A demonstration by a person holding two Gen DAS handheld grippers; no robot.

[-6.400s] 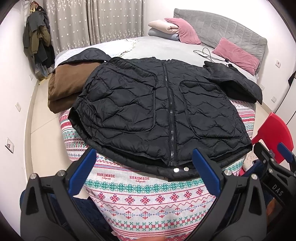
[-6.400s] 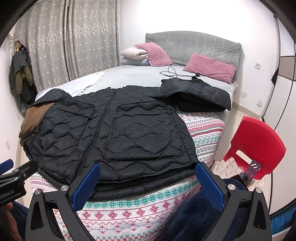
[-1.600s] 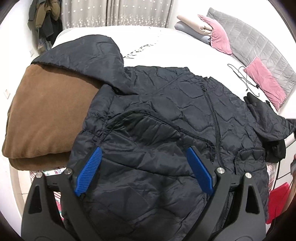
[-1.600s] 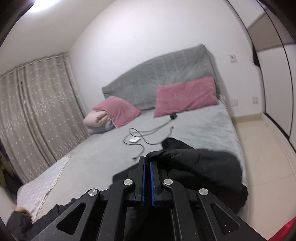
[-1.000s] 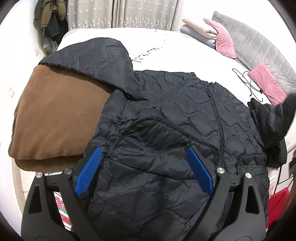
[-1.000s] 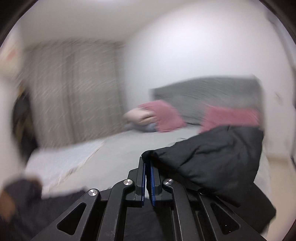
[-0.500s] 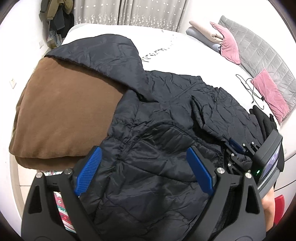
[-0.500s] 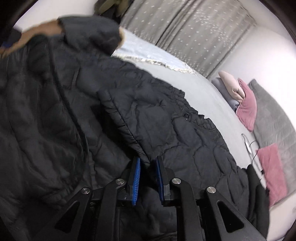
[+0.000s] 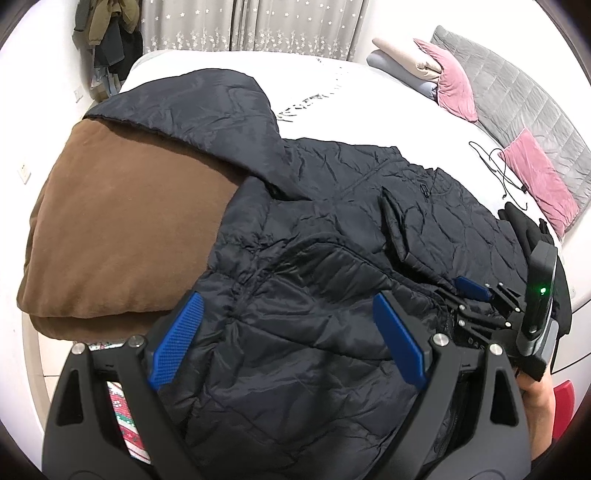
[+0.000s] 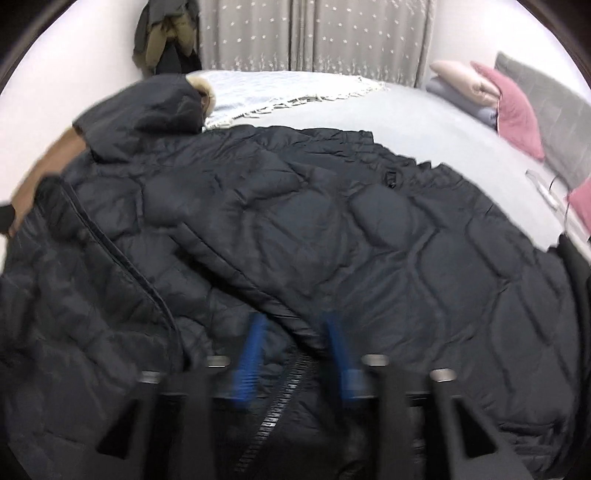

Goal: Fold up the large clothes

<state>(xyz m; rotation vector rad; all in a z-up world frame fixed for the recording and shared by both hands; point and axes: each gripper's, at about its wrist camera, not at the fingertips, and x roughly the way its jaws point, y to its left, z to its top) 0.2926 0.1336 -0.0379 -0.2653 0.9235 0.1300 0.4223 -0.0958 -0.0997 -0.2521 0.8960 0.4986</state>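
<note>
Quilted black jacket (image 9: 332, 258) lay on the bed; left gripper (image 9: 288, 343) gaped wide above it, right gripper (image 10: 295, 354), blurred, apparently parted. The folded sleeve could spring back.

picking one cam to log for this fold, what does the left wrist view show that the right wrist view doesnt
Left wrist only: the folded brown blanket in full, the red-and-green patterned cover at the bed edge, and the right hand-held gripper seen from outside, low over the jacket.

Right wrist only: the jacket's zipper running up between the right gripper's parted blue fingers, blurred.

Both: the black quilted jacket, pink pillows, grey headboard and starred curtains.
</note>
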